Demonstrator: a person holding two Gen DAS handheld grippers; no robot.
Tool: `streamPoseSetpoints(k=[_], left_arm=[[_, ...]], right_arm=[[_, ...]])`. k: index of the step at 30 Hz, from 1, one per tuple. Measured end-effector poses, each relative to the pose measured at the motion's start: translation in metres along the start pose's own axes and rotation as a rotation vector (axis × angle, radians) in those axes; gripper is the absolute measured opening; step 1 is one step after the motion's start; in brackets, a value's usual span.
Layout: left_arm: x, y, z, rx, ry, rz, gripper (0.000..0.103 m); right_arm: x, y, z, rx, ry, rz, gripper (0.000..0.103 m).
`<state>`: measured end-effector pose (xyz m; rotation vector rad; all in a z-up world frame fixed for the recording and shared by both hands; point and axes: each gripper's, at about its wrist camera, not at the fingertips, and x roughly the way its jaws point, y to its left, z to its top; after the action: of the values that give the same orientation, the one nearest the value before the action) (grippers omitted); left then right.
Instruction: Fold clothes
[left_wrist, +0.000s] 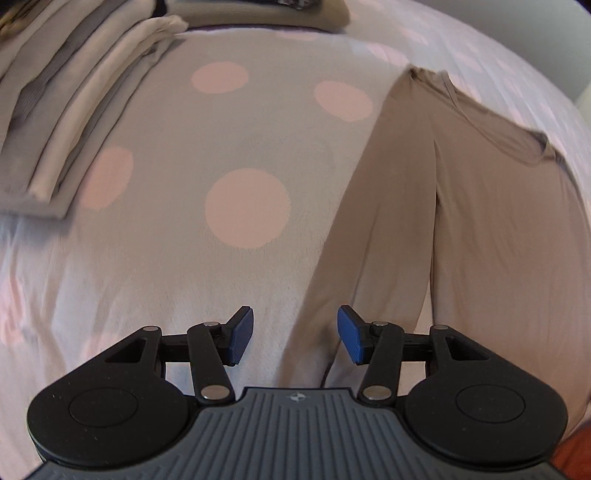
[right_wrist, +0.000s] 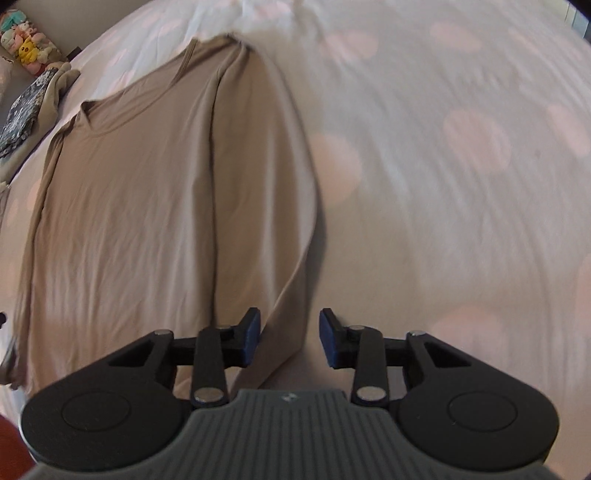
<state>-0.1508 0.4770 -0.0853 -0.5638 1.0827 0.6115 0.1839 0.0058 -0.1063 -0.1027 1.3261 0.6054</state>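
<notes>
Tan shirt (right_wrist: 129, 206) lies flat on the bed (right_wrist: 461, 221), neckline at the far end, hem toward the cameras; both long sides appear turned in over the body, one flap edge running lengthwise in each view, so it reads as a narrow strip, part folded. Left gripper (left_wrist: 295, 334): jaws wide, nothing between them, poised above the shirt's near left edge. Right gripper (right_wrist: 290, 341): jaws moderately apart, empty, above the near right edge, where the flap's hem curves off toward the bedcover. Risks, as judgement: (1) fabric looks thin and slack; a pinch that takes only the top layer would peel the flap open instead of lifting the whole strip. (2) A pinch going too deep could catch the spotted bedcover with the shirt and drag it along. (3) Unequal lift between the two grippers would skew the strip and put the hem off square to the neckline. (4) The right flap's near corner sits loose and curved; it may slide out when raised. (5) Both views are motion-blurred, so edge positions are uncertain. Count: one tan shirt; two grippers; one stack of folded clothes (left_wrist: 74, 96) at far left of the left view, layer count unclear; one patterned dark garment (right_wrist: 22, 107) on a beige piece; a cluster of small plush toys (right_wrist: 22, 44), too small to count.
</notes>
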Motion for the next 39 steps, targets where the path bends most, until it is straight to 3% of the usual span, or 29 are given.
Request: streamPoseSetpoints(k=[4, 12, 20, 28, 37, 39], left_arm=[[0.002, 0.008, -0.010, -0.117, -0.046, -0.025, 0.048], [0.003, 0.008, -0.011, -0.140, -0.074, -0.011, 0.048], [0.006, 0.004, -0.010, -0.127, -0.075, -0.007, 0.048], [0.016, 0.001, -0.001, -0.132, -0.067, 0.026, 0.048], [0.032, -0.007, 0.009, -0.104, -0.036, 0.065, 0.048], [0.033, -0.008, 0.011, -0.104, -0.044, 0.070, 0.048]], right_arm=[[0.000, 0.003, -0.004, 0.005, 0.022, -0.006, 0.002], [-0.035, -0.035, 0.022, 0.032, -0.055, -0.128, 0.002], [-0.062, -0.102, 0.087, 0.074, -0.152, -0.283, 0.002], [-0.062, -0.160, 0.161, 0.127, -0.204, -0.387, 0.002], [-0.006, -0.191, 0.191, 0.099, -0.072, -0.462, 0.002], [0.000, -0.188, 0.190, 0.059, -0.074, -0.472, 0.007]])
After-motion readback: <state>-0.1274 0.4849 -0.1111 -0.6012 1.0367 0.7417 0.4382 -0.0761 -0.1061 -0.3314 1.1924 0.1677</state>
